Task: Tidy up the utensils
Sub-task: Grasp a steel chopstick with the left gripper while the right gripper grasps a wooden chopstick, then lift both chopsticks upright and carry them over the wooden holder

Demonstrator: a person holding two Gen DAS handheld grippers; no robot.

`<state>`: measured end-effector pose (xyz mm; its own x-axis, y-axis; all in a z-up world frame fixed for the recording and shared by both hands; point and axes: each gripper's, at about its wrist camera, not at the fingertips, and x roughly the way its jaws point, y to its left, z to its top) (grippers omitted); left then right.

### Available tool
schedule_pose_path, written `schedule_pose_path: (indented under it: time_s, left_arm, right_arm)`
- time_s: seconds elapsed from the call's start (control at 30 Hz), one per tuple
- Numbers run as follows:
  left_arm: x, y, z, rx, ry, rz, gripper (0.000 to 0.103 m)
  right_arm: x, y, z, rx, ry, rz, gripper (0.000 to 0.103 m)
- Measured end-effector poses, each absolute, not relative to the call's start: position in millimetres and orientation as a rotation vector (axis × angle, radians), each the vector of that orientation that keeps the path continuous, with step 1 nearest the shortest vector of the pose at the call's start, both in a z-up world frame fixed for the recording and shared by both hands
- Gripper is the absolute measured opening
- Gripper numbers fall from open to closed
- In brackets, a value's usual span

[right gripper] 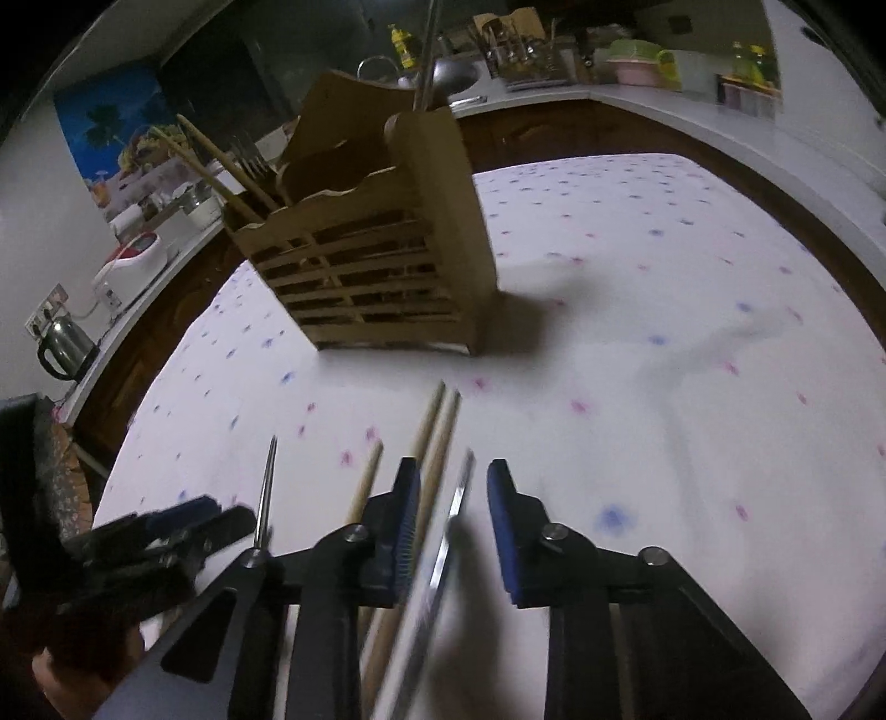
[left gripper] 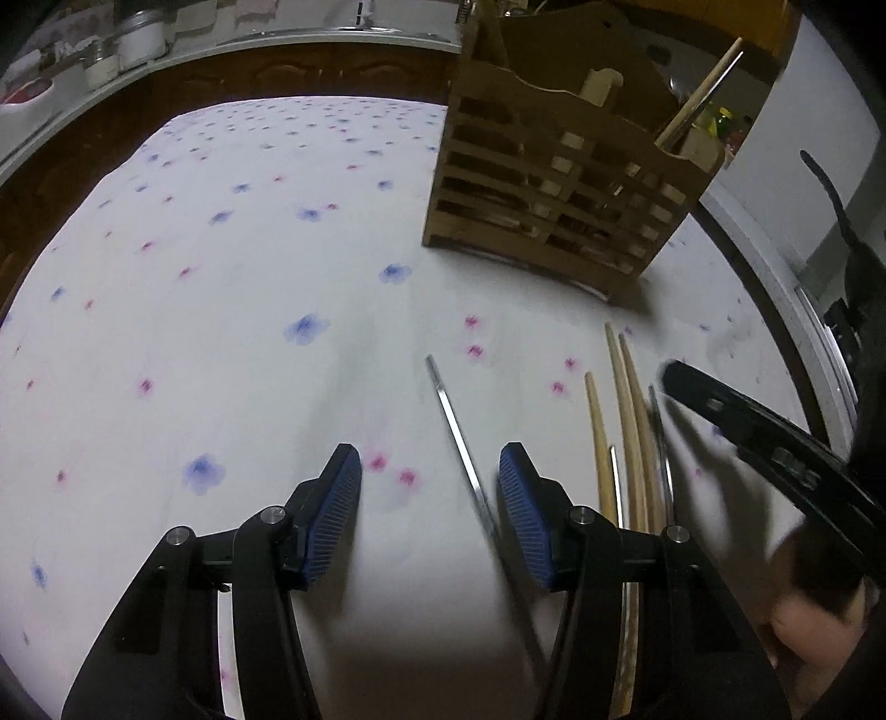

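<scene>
A slatted wooden utensil holder (left gripper: 559, 188) (right gripper: 376, 266) stands on the flowered tablecloth, with chopsticks (right gripper: 221, 166) leaning in it. Several loose chopsticks lie on the cloth: wooden ones (left gripper: 626, 421) (right gripper: 437, 437) and metal ones (left gripper: 459, 437) (right gripper: 267, 487). My left gripper (left gripper: 429, 482) is open and empty, low over the cloth, with a metal chopstick just inside its right finger. My right gripper (right gripper: 451, 498) is open, hovering over the pile, with a blurred metal chopstick (right gripper: 448, 537) lying between its fingers. It shows blurred in the left wrist view (left gripper: 736, 421).
The table (left gripper: 221, 232) is covered by a white cloth with blue and pink flowers. Kitchen counters surround it, with jars (left gripper: 133, 44), a kettle (right gripper: 63, 346), a white appliance (right gripper: 135, 260) and bottles (right gripper: 404, 44). The left gripper appears at lower left of the right wrist view (right gripper: 166, 537).
</scene>
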<state>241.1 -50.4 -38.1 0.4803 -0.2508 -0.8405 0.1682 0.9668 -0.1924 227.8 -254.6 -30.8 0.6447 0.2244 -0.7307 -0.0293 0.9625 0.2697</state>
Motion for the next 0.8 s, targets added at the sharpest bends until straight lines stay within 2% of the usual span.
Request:
schedule_pose_path:
  time_s: [0.03, 0.07, 0.1, 0.13, 0.3, 0.37, 0.43, 0.63, 0.8]
  left_arm:
    - [244, -53, -39, -0.078, 1.043, -0.257, 0.05]
    - [248, -57, -41, -0.065, 1.053, -0.256, 0.041]
    - [252, -63, -41, -0.034, 1.048, -0.243, 0.039]
    - [254, -68, -42, -0.015, 1.045, -0.24, 0.038]
    - [257, -89, -45, 0.071, 1.002, -0.225, 0.034]
    - [256, -94, -45, 0.091, 0.986, -0.229, 0.019]
    - [257, -93, -45, 0.08, 0.986, -0.243, 0.008]
    - [255, -73, -42, -0.008, 1.001, -0.277, 0.004]
    - [236, -53, -21, -0.095, 0.961, -0.314, 0.004]
  right_arm:
    - [234, -253, -32, 0.238, 0.867, 0.147, 0.021]
    - [242, -250, -34, 0.227, 0.879, 0.145, 0.019]
    - [249, -247, -36, 0.211, 0.891, 0.14, 0.016]
    - [258, -244, -42, 0.187, 0.919, 0.128, 0.013]
    - [268, -231, -48, 0.095, 0.935, 0.113, 0.013]
    - [269, -228, -48, 0.084, 0.933, 0.111, 0.013]
    - [270, -229, -48, 0.093, 0.933, 0.118, 0.011]
    - [262, -241, -47, 0.173, 0.931, 0.163, 0.006]
    - [232, -247, -22, 0.243, 0.866, 0.207, 0.005]
